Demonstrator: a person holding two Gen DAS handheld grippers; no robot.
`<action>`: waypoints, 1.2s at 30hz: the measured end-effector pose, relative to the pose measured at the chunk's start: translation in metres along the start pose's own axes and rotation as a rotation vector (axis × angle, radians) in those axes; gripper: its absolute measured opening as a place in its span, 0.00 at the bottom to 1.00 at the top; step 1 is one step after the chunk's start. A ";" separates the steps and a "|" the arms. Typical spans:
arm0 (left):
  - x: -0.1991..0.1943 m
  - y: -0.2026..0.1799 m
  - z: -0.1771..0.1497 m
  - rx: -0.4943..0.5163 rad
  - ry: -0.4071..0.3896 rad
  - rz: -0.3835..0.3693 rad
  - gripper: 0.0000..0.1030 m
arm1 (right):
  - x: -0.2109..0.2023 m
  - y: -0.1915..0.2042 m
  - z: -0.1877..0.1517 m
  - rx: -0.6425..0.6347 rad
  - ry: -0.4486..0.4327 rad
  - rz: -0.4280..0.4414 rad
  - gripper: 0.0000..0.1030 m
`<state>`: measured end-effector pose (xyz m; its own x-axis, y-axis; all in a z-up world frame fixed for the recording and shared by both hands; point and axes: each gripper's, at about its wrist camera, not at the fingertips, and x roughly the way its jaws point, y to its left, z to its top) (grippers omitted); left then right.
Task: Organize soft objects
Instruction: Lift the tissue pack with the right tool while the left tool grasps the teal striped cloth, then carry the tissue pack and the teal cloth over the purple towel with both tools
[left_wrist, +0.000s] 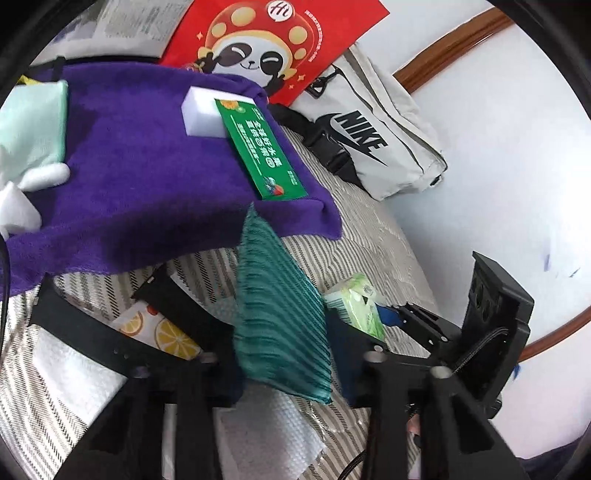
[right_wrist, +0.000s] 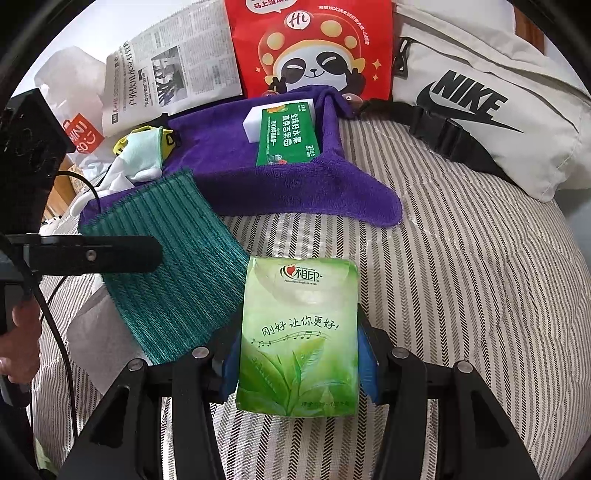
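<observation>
A teal ribbed cloth (left_wrist: 280, 314) stands up between the fingers of my left gripper (left_wrist: 258, 314), which is shut on it. In the right wrist view the same teal cloth (right_wrist: 177, 273) spreads over the striped bed, with one left finger (right_wrist: 110, 254) across its left edge. My right gripper (right_wrist: 299, 369) is shut on a green tissue pack (right_wrist: 299, 332), a blue pad on each side of it. The tissue pack (left_wrist: 354, 302) also shows just right of the teal cloth. Behind lies a purple towel (right_wrist: 229, 173) carrying a white sponge (right_wrist: 255, 123) and a green packet (right_wrist: 288, 136).
A mint glove (right_wrist: 144, 155) lies at the towel's left end. A red panda bag (right_wrist: 314, 48), newspaper (right_wrist: 173, 74) and a white Nike bag (right_wrist: 480, 110) line the back. White paper towel (left_wrist: 74, 369) and a lemon-print piece (left_wrist: 162, 328) lie under the left gripper. A hand (right_wrist: 18, 332) holds the left gripper.
</observation>
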<state>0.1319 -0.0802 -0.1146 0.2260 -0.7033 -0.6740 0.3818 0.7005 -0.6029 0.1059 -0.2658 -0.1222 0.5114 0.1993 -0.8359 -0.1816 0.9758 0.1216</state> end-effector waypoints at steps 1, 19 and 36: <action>0.001 0.000 0.000 0.003 0.004 -0.004 0.21 | 0.000 0.000 0.000 0.000 0.000 0.000 0.50; -0.043 -0.005 -0.006 0.096 -0.072 0.193 0.20 | -0.018 0.000 -0.003 0.011 -0.013 -0.007 0.50; -0.054 -0.019 -0.004 0.144 -0.120 0.204 0.19 | -0.033 0.002 0.009 0.027 -0.041 -0.030 0.50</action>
<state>0.1086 -0.0551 -0.0690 0.4128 -0.5651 -0.7143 0.4390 0.8106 -0.3876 0.0966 -0.2698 -0.0896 0.5507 0.1724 -0.8167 -0.1425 0.9835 0.1115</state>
